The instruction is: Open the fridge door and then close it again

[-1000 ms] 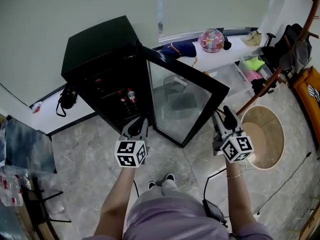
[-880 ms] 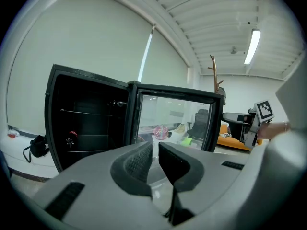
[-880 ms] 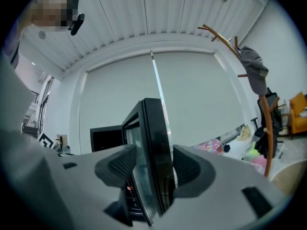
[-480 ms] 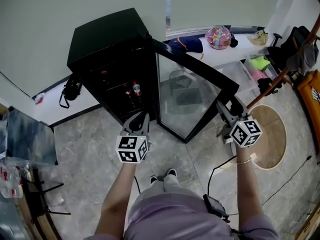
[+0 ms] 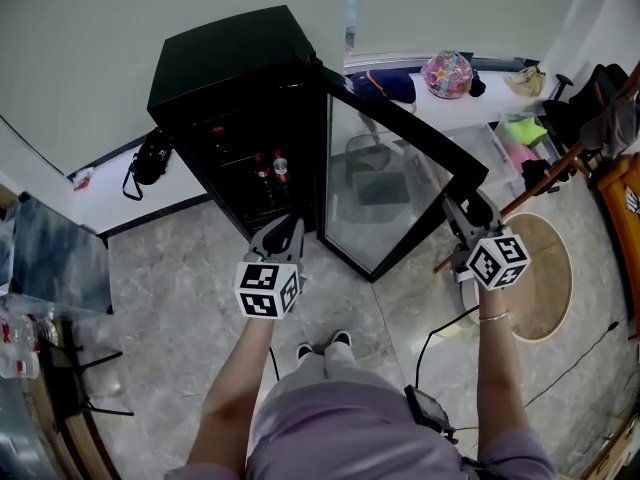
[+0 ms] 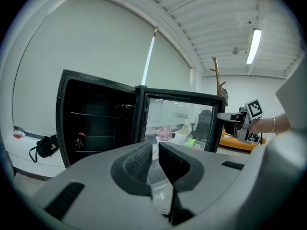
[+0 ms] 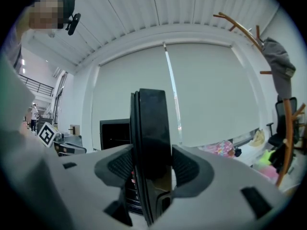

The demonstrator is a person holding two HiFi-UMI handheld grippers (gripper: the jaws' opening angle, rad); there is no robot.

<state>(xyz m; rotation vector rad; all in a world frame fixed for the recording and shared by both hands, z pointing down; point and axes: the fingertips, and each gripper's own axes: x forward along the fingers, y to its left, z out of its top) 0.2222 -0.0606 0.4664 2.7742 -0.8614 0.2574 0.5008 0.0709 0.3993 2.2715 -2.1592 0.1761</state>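
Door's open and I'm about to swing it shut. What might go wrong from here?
1. The right tool has just been closing its jaws on the fridge door, and only its thin free edge sits between them. That grip may slip mid-swing.
2. The left tool hangs, empty, before the open fridge. The door could strike it.
3. A slam could rattle the bottles inside.

Glossy black fridge (image 5: 230, 58), its door (image 5: 385, 183) of clear smooth glass.

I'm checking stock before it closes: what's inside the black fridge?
Inside the fridge, shelves and two red-topped containers on one shelf show. The interior is dark, so its lower part and back cannot be made out.
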